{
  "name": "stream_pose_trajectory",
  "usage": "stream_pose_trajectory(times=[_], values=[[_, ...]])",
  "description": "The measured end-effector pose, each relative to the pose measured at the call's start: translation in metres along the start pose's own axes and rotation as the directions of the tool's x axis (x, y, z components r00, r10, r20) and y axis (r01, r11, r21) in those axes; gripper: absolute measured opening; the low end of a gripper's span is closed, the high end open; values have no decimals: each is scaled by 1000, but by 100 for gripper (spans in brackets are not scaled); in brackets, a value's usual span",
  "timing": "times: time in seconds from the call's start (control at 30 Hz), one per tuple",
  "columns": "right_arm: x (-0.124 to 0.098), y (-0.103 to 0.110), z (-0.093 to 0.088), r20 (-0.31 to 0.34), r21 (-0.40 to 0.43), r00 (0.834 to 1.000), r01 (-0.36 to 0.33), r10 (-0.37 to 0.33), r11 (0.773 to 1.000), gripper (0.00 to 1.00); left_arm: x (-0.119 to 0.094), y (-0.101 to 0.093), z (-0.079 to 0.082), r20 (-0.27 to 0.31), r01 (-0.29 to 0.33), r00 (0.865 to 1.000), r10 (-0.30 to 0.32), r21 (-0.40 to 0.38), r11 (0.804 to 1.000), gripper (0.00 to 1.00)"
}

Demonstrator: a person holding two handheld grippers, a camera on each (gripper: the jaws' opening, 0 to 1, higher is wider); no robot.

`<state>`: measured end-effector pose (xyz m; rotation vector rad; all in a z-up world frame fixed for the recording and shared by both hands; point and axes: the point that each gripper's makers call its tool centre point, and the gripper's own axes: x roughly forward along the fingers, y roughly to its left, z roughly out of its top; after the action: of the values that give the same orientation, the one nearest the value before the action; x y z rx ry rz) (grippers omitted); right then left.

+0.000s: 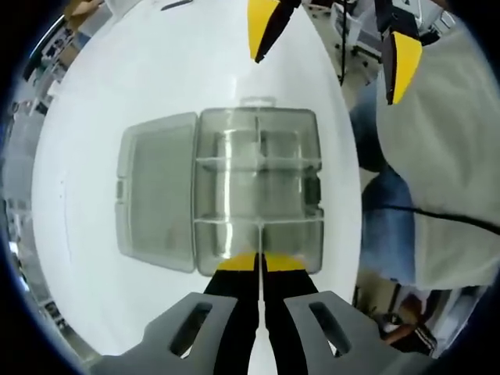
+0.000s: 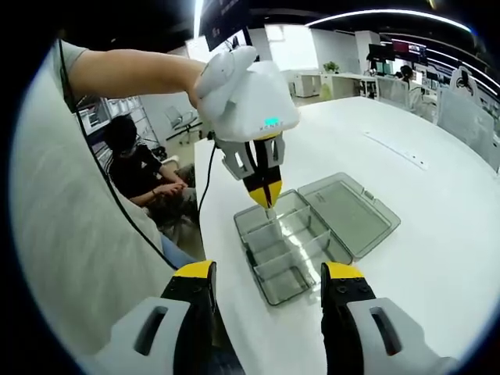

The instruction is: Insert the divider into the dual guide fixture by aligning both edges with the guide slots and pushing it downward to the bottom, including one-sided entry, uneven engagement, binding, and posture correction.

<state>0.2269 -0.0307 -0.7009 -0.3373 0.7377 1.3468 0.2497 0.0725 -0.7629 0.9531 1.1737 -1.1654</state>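
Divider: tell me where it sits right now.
In the right gripper view, the divider is pinched in the left gripper, standing over the near-wall slot of the open organizer box on the white table.

Open-plan office/lab: long white surfaces [image 2: 437, 156], monitors [image 2: 391, 51], ceiling strip lights [image 2: 375, 16], seated person in black [image 2: 137, 168].

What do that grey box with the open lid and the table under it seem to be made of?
The box looks like smoky, see-through plastic: the white table shows through its walls and open lid, and its ribs glint. The table seems a smooth white laminate or painted top with a dull sheen; which one is unclear. The left gripper hovers at the box, fingers together.
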Motion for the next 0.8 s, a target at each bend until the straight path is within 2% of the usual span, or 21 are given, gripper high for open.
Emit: stream_pose_trajectory(times=[0.8], values=[[-1,-1,-1,-1,4,1000,4,-4,1000,51,12,-1,-3,-2,13,1000,-13,-22,1000,0]])
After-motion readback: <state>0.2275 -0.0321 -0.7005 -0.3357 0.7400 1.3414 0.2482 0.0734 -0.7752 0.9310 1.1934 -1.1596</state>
